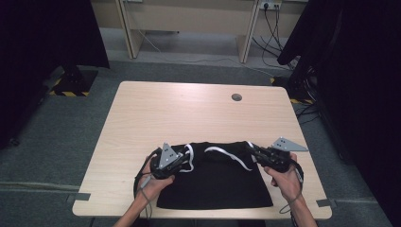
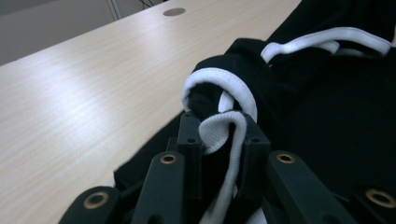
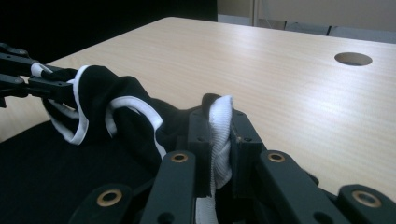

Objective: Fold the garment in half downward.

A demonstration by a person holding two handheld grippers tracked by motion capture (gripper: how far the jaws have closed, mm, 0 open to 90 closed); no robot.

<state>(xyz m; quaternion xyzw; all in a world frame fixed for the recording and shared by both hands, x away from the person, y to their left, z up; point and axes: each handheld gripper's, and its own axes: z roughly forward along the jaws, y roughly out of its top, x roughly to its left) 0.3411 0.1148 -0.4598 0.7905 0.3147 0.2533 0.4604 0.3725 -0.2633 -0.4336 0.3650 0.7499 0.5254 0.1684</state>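
Folding black cotton garment with white ribbed trim (image 1: pixel 215 182) at table's (image 1: pixel 142 113) six o'clock edge. Left gripper (image 1: pixel 182 158) and right gripper (image 1: pixel 253 150) each pinch trim; folded edge runs nine-to-three between them.

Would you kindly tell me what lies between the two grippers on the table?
In the high view, the bunched far edge of the black garment, with its white trim, spans from the left gripper to the right gripper.
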